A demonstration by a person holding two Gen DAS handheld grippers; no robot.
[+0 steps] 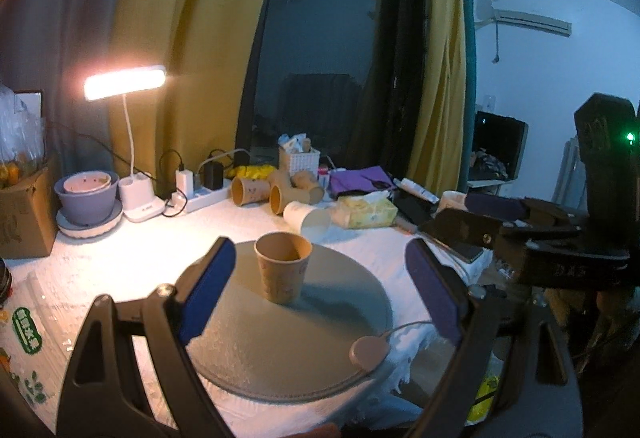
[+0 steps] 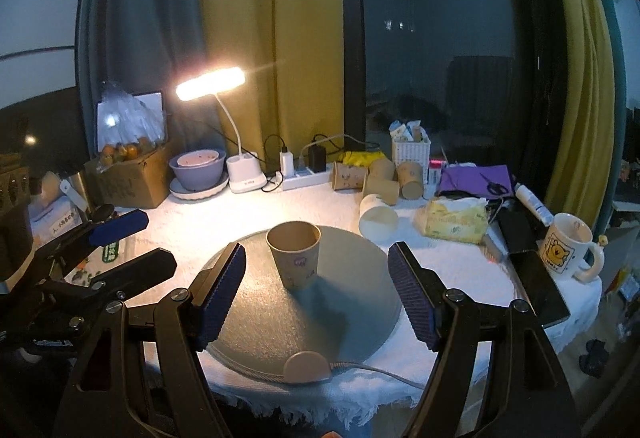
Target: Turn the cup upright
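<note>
the cup (image 2: 295,258) stands mouth up at the centre of the frame, on the grey round mat (image 2: 352,302) on the worktop (image 2: 208,213), so the flip looks done. the right tongs (image 2: 316,294) are spread wide, the cup apart from both pads. the left tongs (image 1: 320,292) are spread too, holding nothing. it seems thin paper: light, easily crushed or tipped. any further hold is best low on the wall, pinched softly, not at the rim. more cups (image 2: 380,177) lie in the upper right.
</note>
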